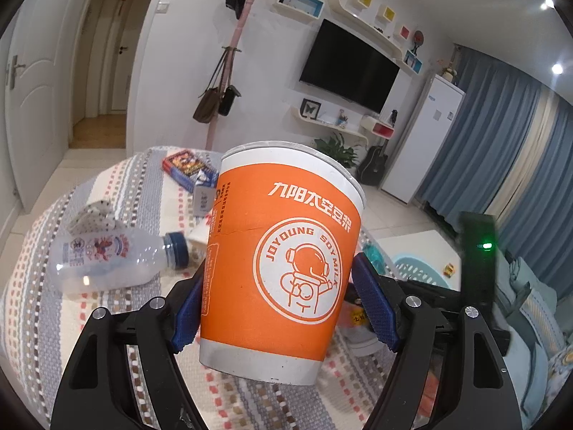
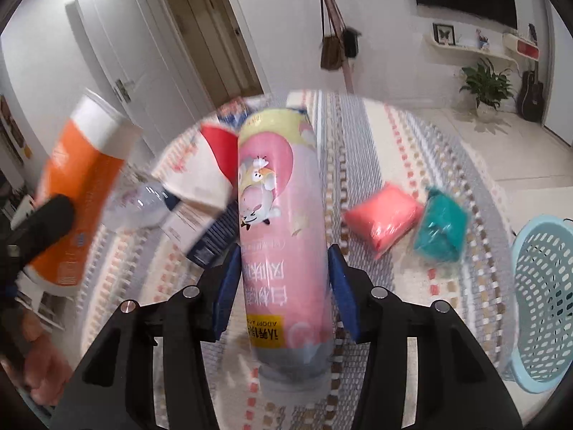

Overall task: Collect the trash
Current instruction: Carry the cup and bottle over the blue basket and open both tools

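- A round table (image 2: 412, 136) under a striped woven cloth fills both wrist views. Its edge curves close along the right side, and white tiled floor lies beyond it.
- A pale blue perforated basket (image 2: 544, 308) sits off that right edge, lower than the tabletop. It is the likely place for the trash, and the right hand is clearly nearer to it than the left.
- The left gripper (image 1: 275, 301) has its blue pads clamped on the sides of an upright orange paper cup (image 1: 279, 268), which is held above the cloth, its rim tilted slightly away.
- The right gripper (image 2: 283, 286) has its jaws drawn in against a tall pink bottle (image 2: 283, 222). The bottle's long axis runs straight away from the camera, along the fingers.
- Between the pink bottle and the basket lie a pink wrapped packet (image 2: 383, 215) and a teal one (image 2: 440, 225), touching each other. A swing to the right probably needs to pass above them.
- A clear plastic bottle (image 1: 114, 261) lies on its side on the cloth left of the cup, cap pointing toward it, with cartons behind.
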